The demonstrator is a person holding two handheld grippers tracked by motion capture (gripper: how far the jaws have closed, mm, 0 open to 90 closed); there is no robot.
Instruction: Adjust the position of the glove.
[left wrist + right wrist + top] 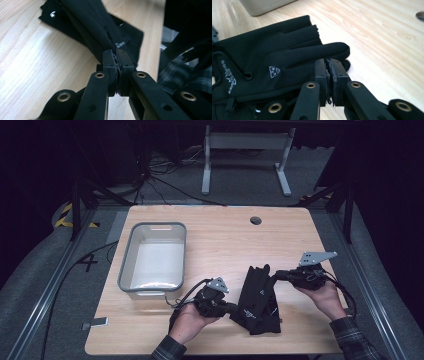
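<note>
A black glove [254, 292] lies stretched across the near middle of the wooden table [225, 240], on top of a second black glove [267, 319]. My left gripper [234, 309] is shut on the top glove's cuff edge; in the left gripper view that cuff [100, 27] runs away from the closed left gripper [116, 56]. My right gripper [275, 276] is shut on the edge of one glove finger at the far end. In the right gripper view the glove [262, 60], with white logos on its back, lies just past the tips of the right gripper [328, 63].
A grey plastic bin [152, 226] stands open on the table's left side, behind the left hand. A round cable hole [255, 220] sits near the far edge. Bare wood lies to the right of the gloves and beyond them.
</note>
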